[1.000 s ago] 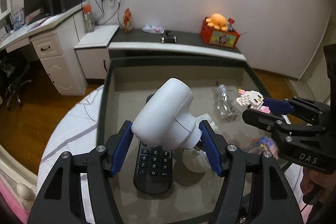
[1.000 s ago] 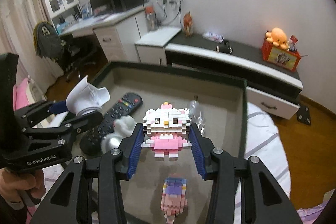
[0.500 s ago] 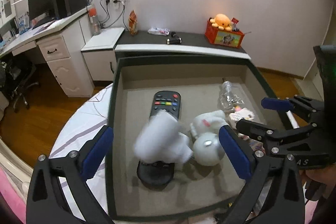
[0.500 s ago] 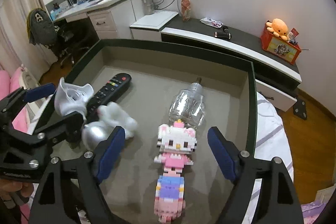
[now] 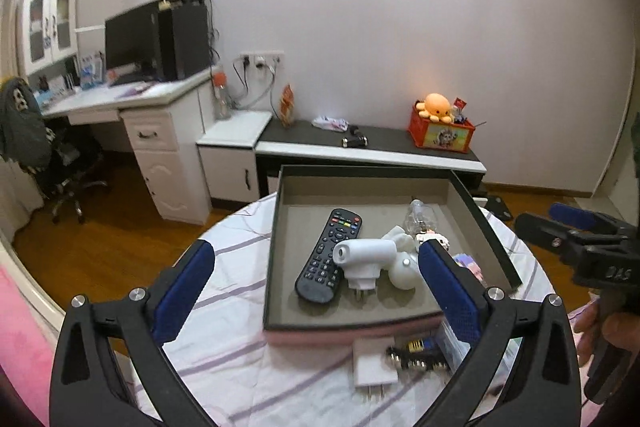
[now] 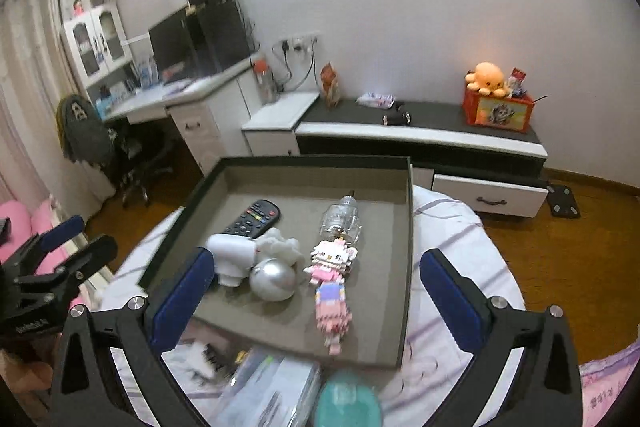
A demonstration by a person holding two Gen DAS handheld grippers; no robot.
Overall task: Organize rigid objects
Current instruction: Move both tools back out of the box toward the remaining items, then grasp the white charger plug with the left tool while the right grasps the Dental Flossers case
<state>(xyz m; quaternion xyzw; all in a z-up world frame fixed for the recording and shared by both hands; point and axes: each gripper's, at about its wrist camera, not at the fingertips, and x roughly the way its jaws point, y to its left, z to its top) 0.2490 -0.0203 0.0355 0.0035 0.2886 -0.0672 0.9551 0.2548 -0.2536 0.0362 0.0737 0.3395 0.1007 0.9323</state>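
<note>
I see the shallow dark-rimmed grey tray [image 5: 276, 239] resting on the round striped-cloth desk [image 5: 224, 327], and inside it lie the long black remote control [image 5: 328, 255], the white plug-in nozzle device [image 5: 362, 259], the clear plastic bottle [image 6: 340, 221], the pink-and-white brick cat figure [image 6: 330, 259] and the silver ball [image 6: 273, 279], all crowded together. My left gripper [image 5: 316, 287] and right gripper [image 6: 316, 299] both hover with fingers spread wide, holding nothing. I judge the risk is the ball rolling if I nudge it, or the brick figure breaking apart under a careless squeeze.
</note>
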